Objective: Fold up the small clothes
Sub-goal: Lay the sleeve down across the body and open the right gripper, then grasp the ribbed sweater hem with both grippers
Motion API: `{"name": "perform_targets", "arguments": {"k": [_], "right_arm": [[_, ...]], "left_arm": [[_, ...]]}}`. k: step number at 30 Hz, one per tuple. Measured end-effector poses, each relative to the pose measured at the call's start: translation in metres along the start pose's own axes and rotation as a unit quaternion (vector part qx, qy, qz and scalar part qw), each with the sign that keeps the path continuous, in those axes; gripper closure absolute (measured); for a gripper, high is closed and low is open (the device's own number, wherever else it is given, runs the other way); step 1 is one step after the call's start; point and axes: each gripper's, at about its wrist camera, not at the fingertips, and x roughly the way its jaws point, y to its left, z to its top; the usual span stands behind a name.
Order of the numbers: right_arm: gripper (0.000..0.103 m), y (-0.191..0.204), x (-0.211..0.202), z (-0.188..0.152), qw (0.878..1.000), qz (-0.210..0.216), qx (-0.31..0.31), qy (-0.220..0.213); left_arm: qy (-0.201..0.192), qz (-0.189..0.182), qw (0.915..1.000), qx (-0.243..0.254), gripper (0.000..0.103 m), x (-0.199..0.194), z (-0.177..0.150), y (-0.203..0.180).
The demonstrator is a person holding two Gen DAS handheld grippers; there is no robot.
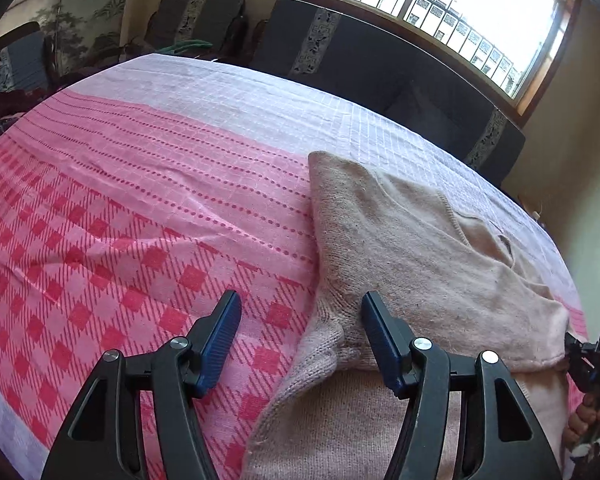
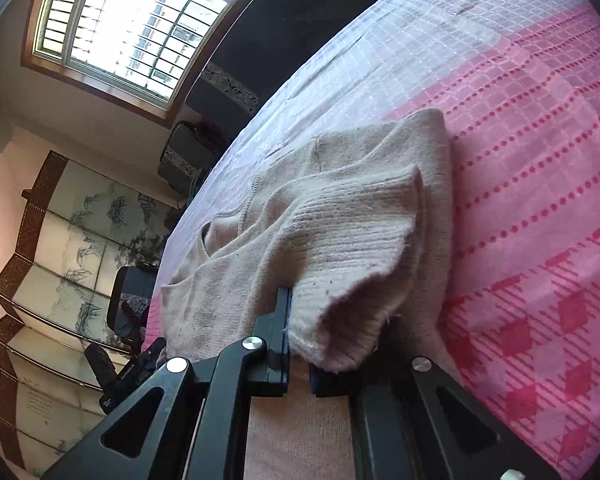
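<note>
A beige-pink knit sweater [image 1: 412, 240] lies partly folded on the bed's pink checked sheet [image 1: 120, 200]. My left gripper [image 1: 300, 298] is open just above the sweater's left edge, where a knit fold runs between its blue pads [image 1: 224, 332] without being pressed. At the far right, my right gripper [image 1: 576, 350] pinches the sweater's edge, with a hand [image 1: 584, 416] below it. In the right wrist view my right gripper [image 2: 300, 332] is shut on the ribbed hem [image 2: 340, 272] of the sweater [image 2: 340, 184], lifting it off the bed. The cloth hides its right finger.
A dark cushioned bench [image 1: 380, 60] runs along the bed's far side under a barred window [image 1: 460, 8]. A painted folding screen [image 2: 80, 240] stands beyond the bed's corner. The pink sheet [image 2: 540, 160] spreads out beside the sweater.
</note>
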Motion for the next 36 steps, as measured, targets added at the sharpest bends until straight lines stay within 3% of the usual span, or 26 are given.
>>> {"name": "perform_targets", "arguments": {"k": [2,5,9,13,15,17,21,22,24,25,26,28,31,34,36], "right_arm": [[0.09,-0.008,-0.009,0.002,1.0,-0.014,0.014,0.002],[0.09,-0.022,-0.02,0.005,0.999,0.002,0.042,-0.003],[0.085,-0.027,-0.018,0.008,0.997,0.025,0.066,-0.003],[0.086,-0.02,-0.011,0.006,0.999,-0.001,0.043,-0.012],[0.096,-0.015,-0.005,0.004,0.999,-0.029,0.019,-0.003],[0.095,-0.005,-0.003,0.003,0.999,-0.036,-0.01,0.0],[0.095,0.007,0.007,0.004,0.998,-0.053,-0.036,0.006],[0.095,0.007,0.009,0.004,0.998,-0.058,-0.039,0.005],[0.097,0.007,0.009,0.004,0.997,-0.062,-0.041,0.004],[0.097,0.007,0.008,0.004,0.997,-0.063,-0.042,0.005],[0.097,0.007,0.007,0.004,0.997,-0.063,-0.044,0.005],[0.097,0.006,0.005,0.005,0.997,-0.06,-0.046,0.01],[0.094,0.001,-0.004,0.005,0.997,-0.066,-0.041,0.014],[0.089,0.008,-0.029,-0.007,0.994,-0.091,-0.057,-0.002],[0.083,0.008,-0.054,-0.02,0.994,-0.088,-0.061,-0.009]], "left_arm": [[-0.017,-0.018,0.9997,-0.007,0.041,-0.01,-0.002,0.002],[-0.022,-0.058,0.998,0.012,0.041,-0.02,-0.002,-0.011],[-0.013,-0.042,0.9965,0.071,0.041,-0.017,0.002,-0.035],[-0.015,-0.087,0.9938,0.069,0.041,-0.025,0.008,-0.04],[-0.014,-0.114,0.9891,0.092,0.041,-0.03,0.006,-0.048],[-0.004,-0.145,0.9818,0.123,0.041,-0.032,0.002,-0.06],[0.012,-0.167,0.9738,0.154,0.041,-0.013,0.007,-0.088],[0.028,-0.159,0.9737,0.16,0.041,-0.001,0.01,-0.092],[0.053,-0.109,0.9795,0.16,0.044,0.023,0.014,-0.091],[0.063,-0.109,0.9807,0.15,0.046,0.029,0.017,-0.084],[0.056,-0.109,0.9819,0.145,0.053,0.03,0.019,-0.078],[0.046,-0.061,0.9861,0.148,0.057,0.033,0.021,-0.065],[0.045,-0.068,0.9877,0.134,0.072,0.031,0.021,-0.047],[0.029,-0.037,0.9881,0.146,0.074,0.009,0.018,-0.046],[0.023,-0.041,0.987,0.154,0.074,-0.015,0.009,-0.043]]}}
